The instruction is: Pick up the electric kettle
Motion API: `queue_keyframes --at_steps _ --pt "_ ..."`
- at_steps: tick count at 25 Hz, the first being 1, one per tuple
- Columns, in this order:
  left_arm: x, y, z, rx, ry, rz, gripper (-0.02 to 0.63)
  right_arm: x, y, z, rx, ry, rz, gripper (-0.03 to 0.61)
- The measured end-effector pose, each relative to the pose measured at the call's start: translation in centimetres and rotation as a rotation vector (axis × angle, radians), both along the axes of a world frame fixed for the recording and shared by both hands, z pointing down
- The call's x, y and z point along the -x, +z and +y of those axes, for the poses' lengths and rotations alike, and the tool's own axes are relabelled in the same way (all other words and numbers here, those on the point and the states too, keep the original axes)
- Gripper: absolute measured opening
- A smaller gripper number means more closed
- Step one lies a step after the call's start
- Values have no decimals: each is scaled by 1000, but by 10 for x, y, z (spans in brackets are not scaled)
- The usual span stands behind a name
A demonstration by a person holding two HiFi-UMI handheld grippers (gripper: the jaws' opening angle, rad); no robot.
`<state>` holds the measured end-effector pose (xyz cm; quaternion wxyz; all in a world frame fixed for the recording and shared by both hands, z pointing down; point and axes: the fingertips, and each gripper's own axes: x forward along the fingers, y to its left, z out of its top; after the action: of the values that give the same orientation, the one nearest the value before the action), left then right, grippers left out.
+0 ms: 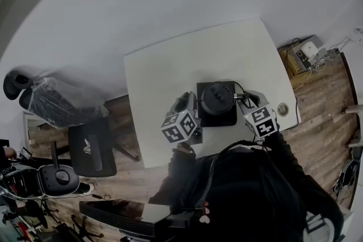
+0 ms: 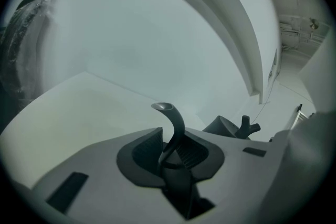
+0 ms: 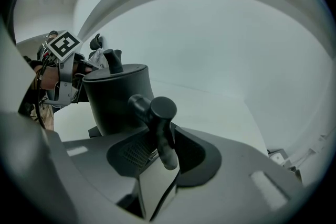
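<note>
The person's sleeves [image 1: 190,164] are reaching forward from the bottom of the head view, each hand carrying a tool with its marker cube facing up. The left tool [image 2: 176,145] is gripping the thin curved spout [image 2: 177,124] of the electric kettle [image 1: 218,97]: both ribbed pads are pressing against the spout's lower part, while its flared mouth is rising clear above the jaws. The right tool [image 3: 157,145] is gripping the handle [image 3: 163,136] on the opposite side, with the handle's upright bar sitting tight between the pads and its round end sticking out just above them.

Between the two tools, the black kettle is standing upright on a black square base [image 1: 218,121], with its lid on. The base is lying on the white desk [image 1: 170,68], close to the edge nearest the person and roughly midway along it. A small round thing [image 1: 282,109] is resting near the desk's right edge, well apart from the kettle.

Beyond the desk, a black office chair [image 1: 91,149] is standing to the left on the wooden floor [image 1: 323,105].
</note>
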<state>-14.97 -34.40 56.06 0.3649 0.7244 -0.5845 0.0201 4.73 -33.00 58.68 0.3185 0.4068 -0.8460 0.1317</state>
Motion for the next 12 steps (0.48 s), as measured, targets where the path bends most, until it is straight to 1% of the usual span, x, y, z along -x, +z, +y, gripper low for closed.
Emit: queue_keyframes --at_steps 9,12 --pt "2 0 -2 3 3 -11 63 4 -2 -2 -8 -12 -6 114" --pt "2 -1 -3 -3 9 -63 52 3 -3 -2 -15 -14 3 112"
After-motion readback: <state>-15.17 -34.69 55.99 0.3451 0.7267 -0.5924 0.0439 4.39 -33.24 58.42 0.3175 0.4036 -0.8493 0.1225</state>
